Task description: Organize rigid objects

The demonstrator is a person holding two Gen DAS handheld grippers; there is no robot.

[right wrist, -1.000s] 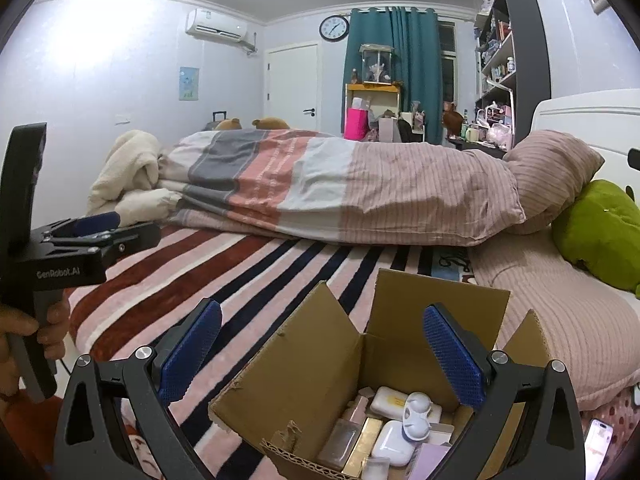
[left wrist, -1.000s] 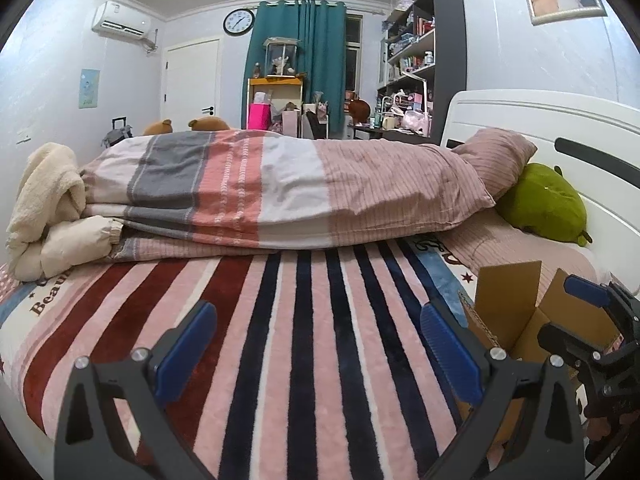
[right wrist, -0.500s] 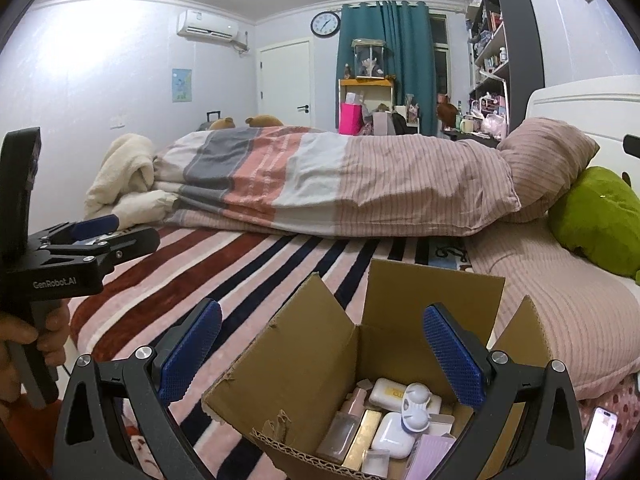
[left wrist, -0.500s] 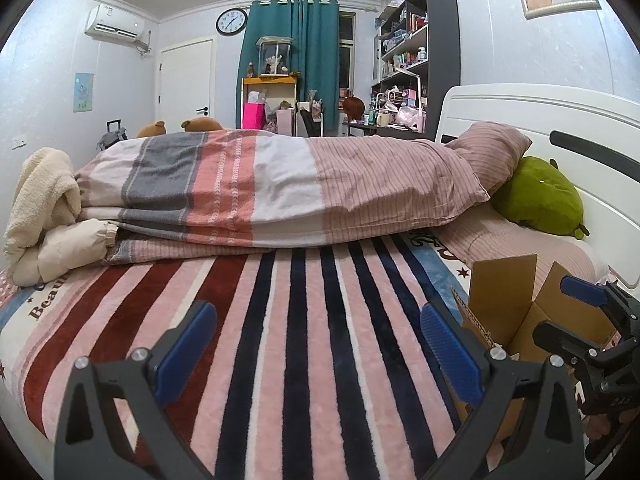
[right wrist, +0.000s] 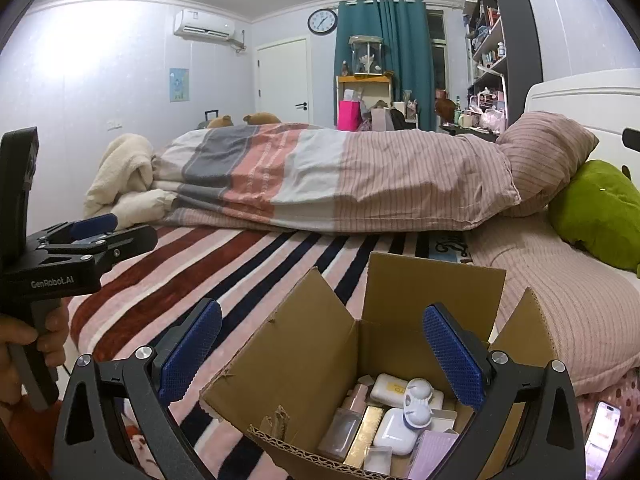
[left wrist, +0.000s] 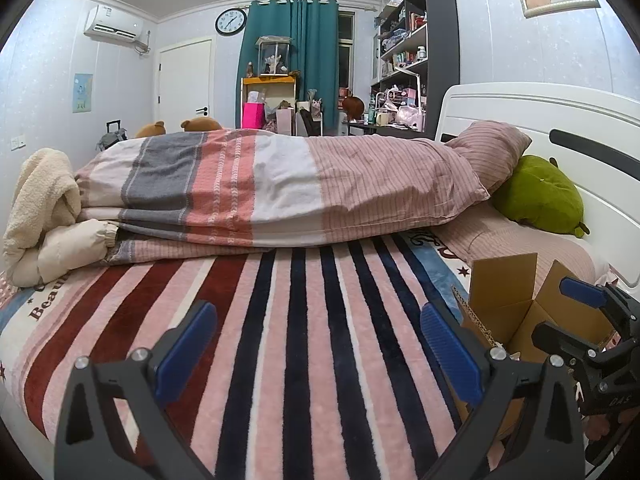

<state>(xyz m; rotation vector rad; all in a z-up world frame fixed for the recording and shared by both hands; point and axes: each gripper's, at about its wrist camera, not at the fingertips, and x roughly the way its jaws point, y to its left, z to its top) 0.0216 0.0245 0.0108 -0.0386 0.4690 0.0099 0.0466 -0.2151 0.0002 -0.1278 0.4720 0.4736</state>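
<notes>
On the bed [left wrist: 304,360], over its striped blanket [left wrist: 248,320], both claws hover with nothing held. Task looks barely begun: every small rigid item visible sits jumbled inside 1 open cardboard box [right wrist: 304,364] at the bed's near edge, none laid out on the blanket, none gripped. Judging by that, all sorting is left to do.

Counts, largest to smallest:
- 1 bed, 1 striped blanket, 1 folded duvet [left wrist: 280,184] lying across the far side.
- 1 pink striped pillow [left wrist: 496,148], 1 green plush [left wrist: 540,196] beside it, touching.
- 1 cream fleece bundle [left wrist: 44,216] at the duvet's left end.
- 1 cardboard box, 4 flaps up.
- 2 claws: left claw [left wrist: 316,348] wide apart and empty, aimed at bare blanket; right claw [right wrist: 320,352] also wide apart and empty, hanging just above the box mouth.
- 1 phone [right wrist: 602,436] at the far right edge, outside the box.
- Box contents, partly hidden so count is rough: 1 white earbud-type case [right wrist: 394,430], 1 white flat soap-like bar [right wrist: 390,388], 1 white round gadget [right wrist: 418,402] on top, 1 gold bar-shaped item [right wrist: 366,436], 1 clear bottle [right wrist: 340,432], 1 lilac card or packet [right wrist: 430,454]. More pieces underneath, cannot tell how many.

Box sits right of the left claw, directly under the right one.
</notes>
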